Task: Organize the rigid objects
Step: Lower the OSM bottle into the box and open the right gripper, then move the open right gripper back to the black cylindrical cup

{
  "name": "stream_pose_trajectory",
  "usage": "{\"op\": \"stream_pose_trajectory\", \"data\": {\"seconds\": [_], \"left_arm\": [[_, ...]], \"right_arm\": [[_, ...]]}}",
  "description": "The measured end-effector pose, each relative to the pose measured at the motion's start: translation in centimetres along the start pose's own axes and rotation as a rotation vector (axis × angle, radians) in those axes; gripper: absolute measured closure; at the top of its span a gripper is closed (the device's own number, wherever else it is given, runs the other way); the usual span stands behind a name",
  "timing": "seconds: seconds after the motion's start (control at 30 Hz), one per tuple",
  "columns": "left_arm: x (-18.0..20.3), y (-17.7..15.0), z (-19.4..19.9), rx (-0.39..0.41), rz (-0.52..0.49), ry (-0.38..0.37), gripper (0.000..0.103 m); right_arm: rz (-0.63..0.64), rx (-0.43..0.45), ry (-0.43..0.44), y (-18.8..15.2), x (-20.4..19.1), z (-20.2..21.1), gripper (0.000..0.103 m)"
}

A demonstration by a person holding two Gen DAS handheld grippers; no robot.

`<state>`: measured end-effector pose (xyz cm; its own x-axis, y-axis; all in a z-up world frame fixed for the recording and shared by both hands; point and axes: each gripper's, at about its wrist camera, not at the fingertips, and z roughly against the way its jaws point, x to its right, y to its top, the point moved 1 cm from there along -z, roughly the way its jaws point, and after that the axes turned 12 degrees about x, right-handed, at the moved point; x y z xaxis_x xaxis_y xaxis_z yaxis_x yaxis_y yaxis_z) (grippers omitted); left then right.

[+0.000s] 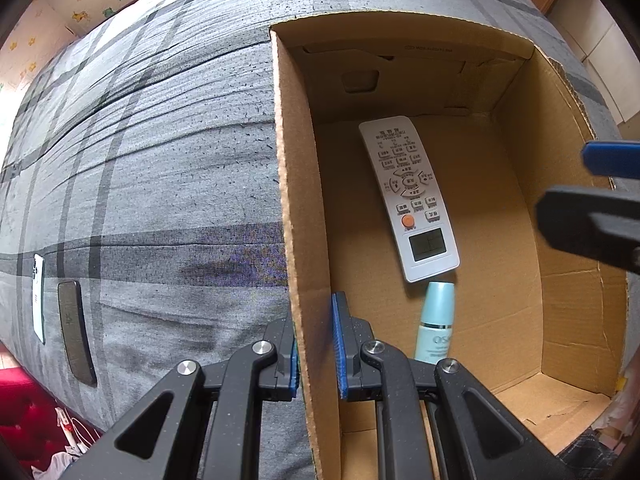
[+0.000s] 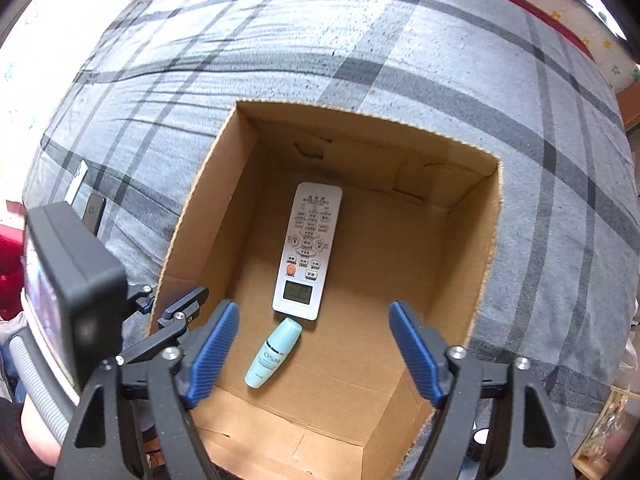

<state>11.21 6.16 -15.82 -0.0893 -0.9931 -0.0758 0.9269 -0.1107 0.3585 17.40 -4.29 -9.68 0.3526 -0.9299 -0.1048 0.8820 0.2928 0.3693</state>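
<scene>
Cardboard box (image 2: 472, 240), open-topped, standing on a grey plaid bedcover (image 1: 160, 160). Its left wall (image 1: 308, 280) is clamped between the blue pads of the left gripper (image 1: 316, 344), jaws closed on the cardboard edge, one pad inside the box and one outside.

Remote control (image 2: 308, 250), white with an orange button and a small display, lying flat on the box floor, ahead of the right gripper's open jaws and display end nearest them.

Bottle (image 2: 274, 354), pale teal with a teal cap, lying on its side on the box floor just below the remote's display end, cap close to the remote; whether they touch cannot be told. It lies between the two pads of the right gripper (image 2: 316, 356) as seen from above, nearer the left-hand pad, with neither pad touching it.

Right gripper: jaws spread wide, nothing held, poised above the box interior. In the left wrist view one of its fingers (image 1: 588, 216) shows over the box's right wall.

Two phones, one white (image 1: 39, 296) and one dark (image 1: 76, 332), side by side on the bedcover, well to the left of the left gripper's jaws, outside the box.
</scene>
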Motion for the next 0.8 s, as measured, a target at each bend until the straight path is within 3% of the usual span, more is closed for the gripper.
{"op": "stream_pose_trajectory", "data": {"seconds": [0.2,0.8], "left_arm": [[0.3,0.2,0.0,-0.002,-0.005,0.005,0.089],[0.6,0.1,0.1,0.001,-0.015,0.011,0.089]], "right_arm": [[-0.014,0.055,0.0,0.0,0.4,1.8,0.0],[-0.19,0.143,-0.123,-3.2,7.4,7.9,0.0]]}}
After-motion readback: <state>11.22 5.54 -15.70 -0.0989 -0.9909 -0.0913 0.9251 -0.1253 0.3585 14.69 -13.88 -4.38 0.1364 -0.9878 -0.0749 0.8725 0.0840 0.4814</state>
